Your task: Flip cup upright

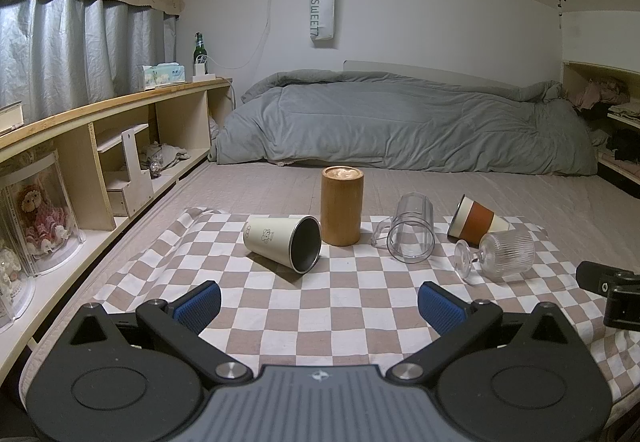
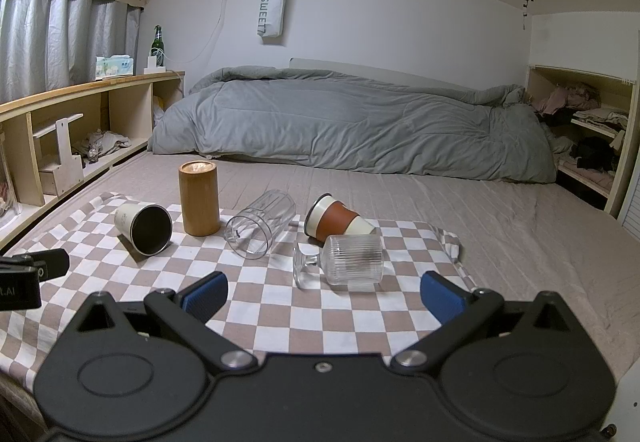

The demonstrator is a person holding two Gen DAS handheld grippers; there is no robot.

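Five cups on checkered cloth [image 1: 320, 306] over bed, left to right: cream steel cup [image 1: 282, 243] on side, mouth toward 5 o'clock; wooden cup [image 1: 341, 206] standing; clear mug [image 1: 412, 228] on side; brown-banded cup [image 1: 476, 222] on side; ribbed stemmed glass [image 1: 500, 254] on side, touching it; left hand-held gripper [image 1: 320, 302] spread wide, empty; right hand-held gripper [image 2: 324, 294] spread wide, empty, ribbed glass at 12 o'clock.

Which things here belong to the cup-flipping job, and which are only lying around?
Job: cream metal cup, clear mug, brown-banded cup, ribbed goblet, all on their sides; left gripper and right gripper, both open.

Lying about: upright wooden cylinder, checkered cloth, grey duvet, green bottle.
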